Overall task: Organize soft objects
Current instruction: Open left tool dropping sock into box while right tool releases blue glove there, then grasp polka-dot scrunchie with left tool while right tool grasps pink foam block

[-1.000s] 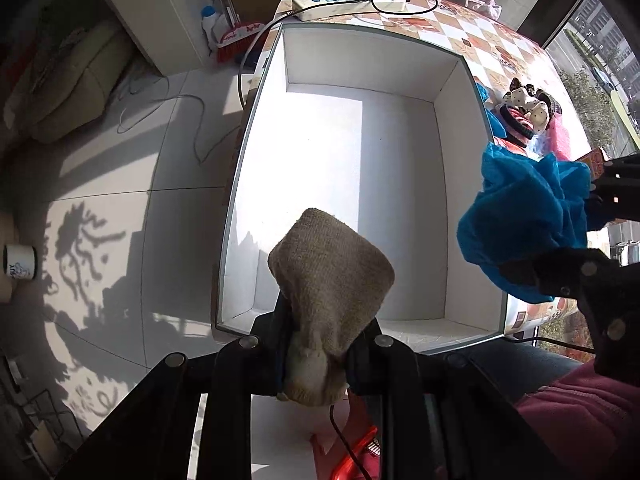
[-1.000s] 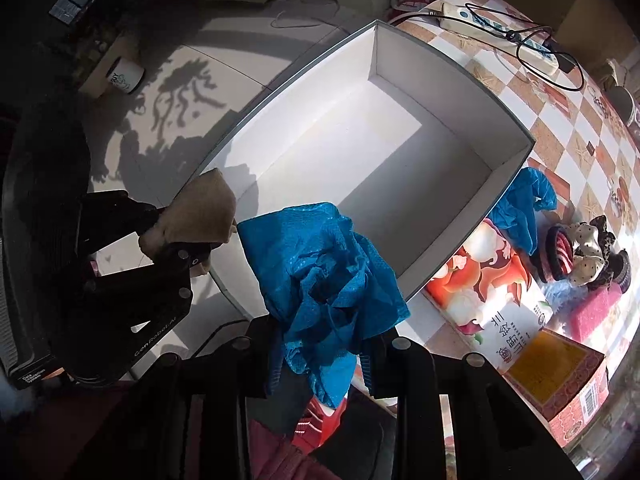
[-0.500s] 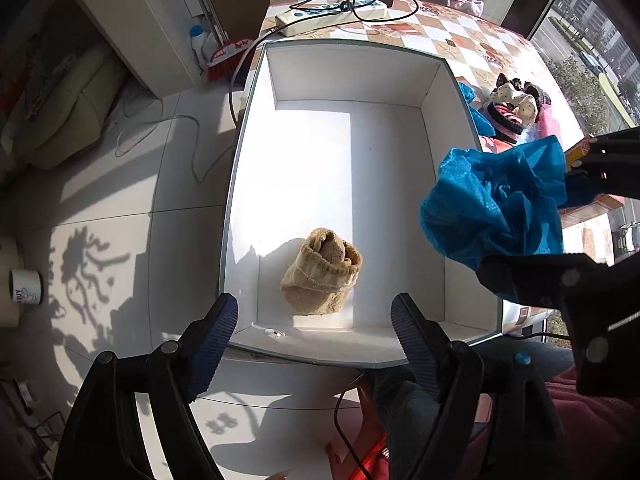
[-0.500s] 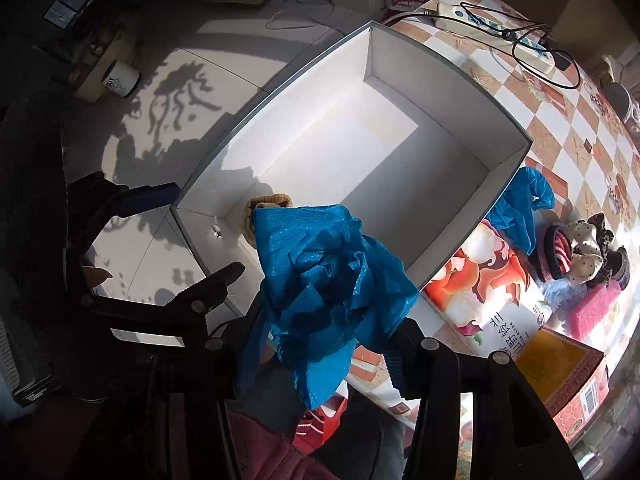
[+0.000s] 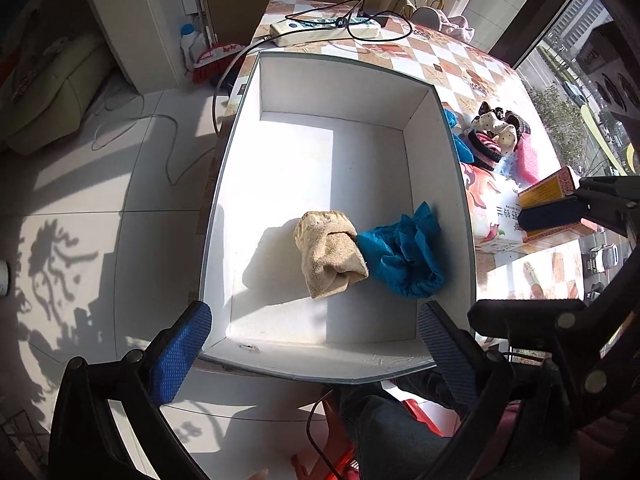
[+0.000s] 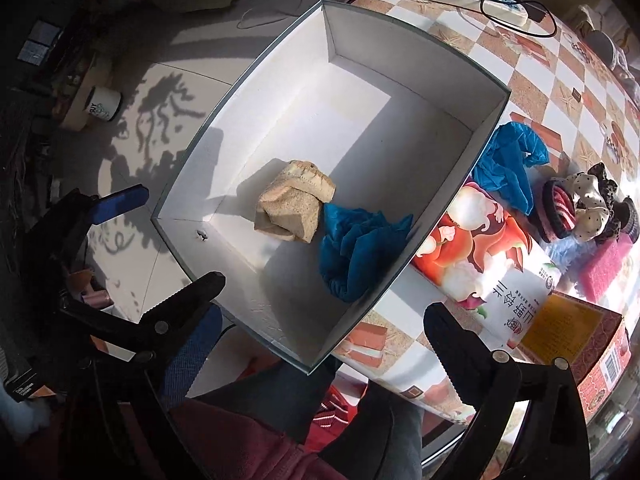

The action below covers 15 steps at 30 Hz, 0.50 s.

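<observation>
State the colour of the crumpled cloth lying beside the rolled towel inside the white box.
Bright blue cloth; it shows best in the left wrist view.

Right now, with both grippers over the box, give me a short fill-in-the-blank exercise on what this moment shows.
1. The rolled beige sock lies inside the white ____.
2. The crumpled blue cloth in the box lies touching the ____.
3. The left gripper and right gripper both stand ____, with nothing between the fingers.
4. A second blue cloth lies on the ____, outside the box.

Missing words: box; sock; open; table
</observation>
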Motion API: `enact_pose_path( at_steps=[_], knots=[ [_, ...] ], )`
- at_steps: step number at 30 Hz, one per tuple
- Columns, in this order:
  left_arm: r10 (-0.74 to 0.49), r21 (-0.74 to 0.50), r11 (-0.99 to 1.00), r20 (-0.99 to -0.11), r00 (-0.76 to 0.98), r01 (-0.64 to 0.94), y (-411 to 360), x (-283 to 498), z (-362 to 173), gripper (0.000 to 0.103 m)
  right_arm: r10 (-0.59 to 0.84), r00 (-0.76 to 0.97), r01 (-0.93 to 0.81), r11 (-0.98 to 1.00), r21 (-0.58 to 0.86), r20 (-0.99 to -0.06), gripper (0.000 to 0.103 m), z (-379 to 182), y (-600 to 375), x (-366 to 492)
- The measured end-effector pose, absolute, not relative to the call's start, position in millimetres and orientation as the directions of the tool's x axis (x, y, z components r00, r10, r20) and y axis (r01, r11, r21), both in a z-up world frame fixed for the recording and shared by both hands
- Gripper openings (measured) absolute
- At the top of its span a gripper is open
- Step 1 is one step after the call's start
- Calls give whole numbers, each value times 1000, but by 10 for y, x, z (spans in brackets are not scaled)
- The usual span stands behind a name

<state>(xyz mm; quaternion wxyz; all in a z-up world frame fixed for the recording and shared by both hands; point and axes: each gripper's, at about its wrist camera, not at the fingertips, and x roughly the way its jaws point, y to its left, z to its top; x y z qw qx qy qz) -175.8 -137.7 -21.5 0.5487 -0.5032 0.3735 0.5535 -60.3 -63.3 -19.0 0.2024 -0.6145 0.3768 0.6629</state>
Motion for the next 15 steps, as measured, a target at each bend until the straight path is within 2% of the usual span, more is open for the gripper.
enact_pose_path(
  at_steps=[8, 15],
  knots=[
    [235, -146, -67, -964, 126, -987, -1208, -1667, -62, 103, -169, -212, -788, -553, 271, -962, 102, -43, -519, -393],
    [277, -126, 72, -950, 141, -989, -769, -1245, 202, 103, -80, -328, -868, -368, 334, -941, 102, 517, -109, 269]
  ],
)
